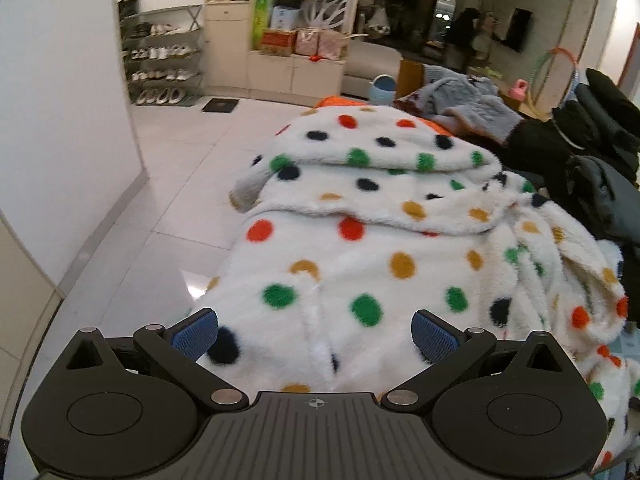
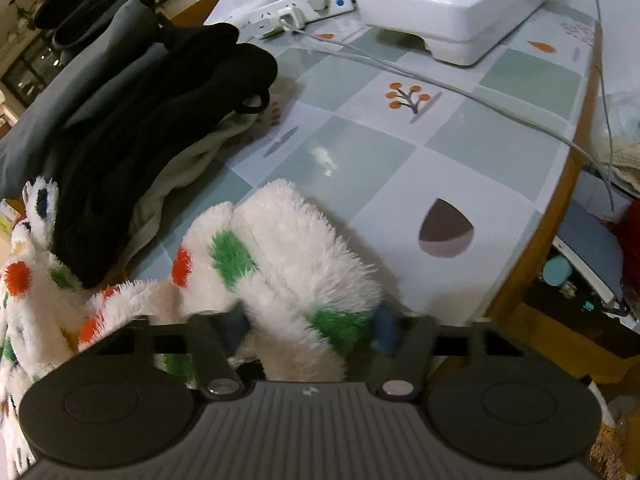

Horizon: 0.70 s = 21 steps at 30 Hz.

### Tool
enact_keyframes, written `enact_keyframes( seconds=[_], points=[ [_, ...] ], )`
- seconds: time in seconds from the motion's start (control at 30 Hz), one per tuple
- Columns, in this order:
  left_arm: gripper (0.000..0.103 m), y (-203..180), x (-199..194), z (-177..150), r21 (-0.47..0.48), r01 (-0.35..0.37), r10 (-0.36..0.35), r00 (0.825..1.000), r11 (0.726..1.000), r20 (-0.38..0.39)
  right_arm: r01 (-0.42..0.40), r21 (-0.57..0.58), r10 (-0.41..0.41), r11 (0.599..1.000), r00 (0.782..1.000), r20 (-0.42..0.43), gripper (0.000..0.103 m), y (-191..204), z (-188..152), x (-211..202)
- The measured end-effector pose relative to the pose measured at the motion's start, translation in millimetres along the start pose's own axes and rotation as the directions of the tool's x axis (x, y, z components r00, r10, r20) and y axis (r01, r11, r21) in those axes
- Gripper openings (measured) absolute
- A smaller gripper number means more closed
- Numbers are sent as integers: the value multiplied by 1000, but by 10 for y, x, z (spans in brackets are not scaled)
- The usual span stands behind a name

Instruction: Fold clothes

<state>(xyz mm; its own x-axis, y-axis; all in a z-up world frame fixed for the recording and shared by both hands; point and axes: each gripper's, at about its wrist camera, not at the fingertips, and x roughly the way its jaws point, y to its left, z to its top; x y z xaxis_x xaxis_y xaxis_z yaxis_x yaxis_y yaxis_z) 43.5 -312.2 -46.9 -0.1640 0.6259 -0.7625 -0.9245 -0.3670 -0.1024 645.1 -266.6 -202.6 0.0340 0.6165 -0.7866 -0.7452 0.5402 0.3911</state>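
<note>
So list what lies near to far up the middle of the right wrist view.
Right gripper closed on a fluffy white polka-dot fleece garment → checked green-and-white tablecloth → white power strip.

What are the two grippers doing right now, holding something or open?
Left gripper: open, over the spotted fleece garment, gripping nothing.
Right gripper: closed on a fold of the same garment.

Left gripper (image 1: 316, 336) spread wide; right gripper (image 2: 310, 326) clamped.
</note>
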Motion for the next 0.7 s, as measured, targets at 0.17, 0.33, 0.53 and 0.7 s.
enact_keyframes(
  seconds=[0.17, 0.33, 0.53, 0.7],
  points=[
    [103, 108, 2, -22, -12, 5, -5, 1000, 1000, 1, -26, -75, 32, 997, 996, 80, 25, 265, 42, -338],
    [103, 284, -2, 44, -22, 48, -48, 999, 999, 26, -31, -246, 84, 969, 974, 209, 25, 841, -3, -895],
    [103, 701, -7, 198, -41, 97, -94, 994, 994, 63, -109, -431, 250, 895, 926, 284, 24, 1769, -195, -1470],
    [103, 1264, -2, 344, -46, 135, -132, 989, 990, 72, -154, -580, 362, 800, 894, 262, 24, 2725, -631, -1713]
  ],
)
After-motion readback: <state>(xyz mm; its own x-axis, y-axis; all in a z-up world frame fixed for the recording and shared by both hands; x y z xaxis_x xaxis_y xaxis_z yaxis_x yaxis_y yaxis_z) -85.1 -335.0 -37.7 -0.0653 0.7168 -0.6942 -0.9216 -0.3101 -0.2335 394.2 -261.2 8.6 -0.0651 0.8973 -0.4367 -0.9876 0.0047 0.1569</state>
